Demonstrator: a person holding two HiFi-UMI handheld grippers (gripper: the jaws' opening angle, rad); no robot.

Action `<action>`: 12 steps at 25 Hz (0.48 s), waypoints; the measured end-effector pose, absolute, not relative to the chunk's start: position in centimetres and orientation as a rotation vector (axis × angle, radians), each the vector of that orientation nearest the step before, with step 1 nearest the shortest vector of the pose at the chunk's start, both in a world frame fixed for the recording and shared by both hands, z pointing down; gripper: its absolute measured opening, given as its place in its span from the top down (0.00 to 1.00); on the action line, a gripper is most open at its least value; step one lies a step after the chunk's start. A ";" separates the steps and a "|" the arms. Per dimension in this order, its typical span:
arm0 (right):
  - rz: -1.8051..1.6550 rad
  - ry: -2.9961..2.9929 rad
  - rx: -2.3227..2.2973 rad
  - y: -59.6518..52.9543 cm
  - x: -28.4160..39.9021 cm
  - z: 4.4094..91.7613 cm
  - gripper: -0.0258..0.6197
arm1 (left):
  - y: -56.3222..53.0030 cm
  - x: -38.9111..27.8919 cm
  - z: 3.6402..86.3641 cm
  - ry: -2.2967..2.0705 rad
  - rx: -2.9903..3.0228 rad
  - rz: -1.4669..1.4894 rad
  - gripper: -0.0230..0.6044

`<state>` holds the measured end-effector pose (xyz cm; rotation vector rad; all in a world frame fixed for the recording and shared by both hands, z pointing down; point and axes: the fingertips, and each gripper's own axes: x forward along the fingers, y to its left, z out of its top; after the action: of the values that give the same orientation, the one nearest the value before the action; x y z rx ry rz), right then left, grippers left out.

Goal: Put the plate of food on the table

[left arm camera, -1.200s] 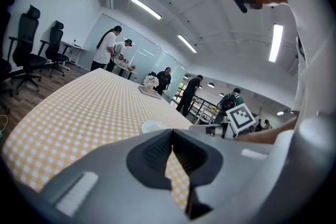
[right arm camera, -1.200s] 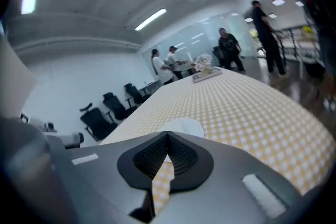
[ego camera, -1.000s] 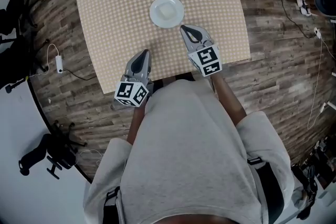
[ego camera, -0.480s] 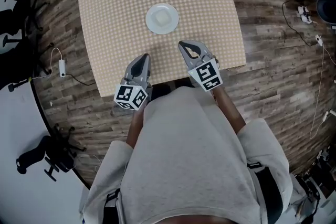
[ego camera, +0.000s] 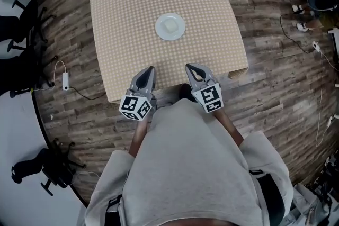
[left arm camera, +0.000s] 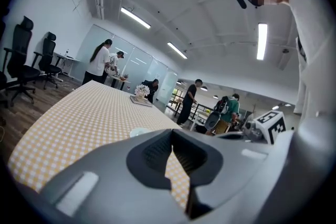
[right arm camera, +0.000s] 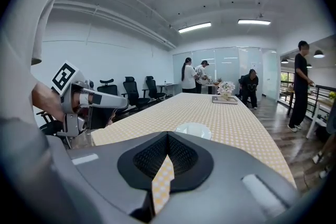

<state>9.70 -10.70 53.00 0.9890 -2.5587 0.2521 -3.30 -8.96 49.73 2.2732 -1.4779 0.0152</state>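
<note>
1. Nearest the person, the left gripper and the right gripper hang side by side at the near edge of the table, both pointing along it. Each has its jaws clenched tip to tip and is empty. Only checked cloth shows through the gap behind the tips.
2. Farther on, the plate lies on the cloth near the table's midline, well apart from both grippers and touched by neither.
3. The placing step looks done. The next move calls only for keeping both tools clear of the plate.
4. The plate is round, so it has no long axis and points nowhere. It sits level, face up, with a pale patch at its centre too small to identify.
5. Farthest off, a flower tray sits at the table's end.
</note>
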 end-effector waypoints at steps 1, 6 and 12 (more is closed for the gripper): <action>0.254 -2.556 1.005 -9.8 9.6 52.8 0.96 | -8.1 -3.7 49.4 -1.479 2.282 0.012 0.95; 0.245 -2.564 1.026 -4.8 8.6 51.7 0.96 | -3.3 -4.1 48.7 -1.453 2.320 -0.012 0.95; 0.210 -2.578 1.070 0.6 8.7 50.4 0.96 | 1.6 -2.5 47.7 -1.422 2.376 -0.046 0.95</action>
<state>8.71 0.58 50.37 1.0701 -2.5783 0.2103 -2.47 1.63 47.66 2.3757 -1.4222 -0.0462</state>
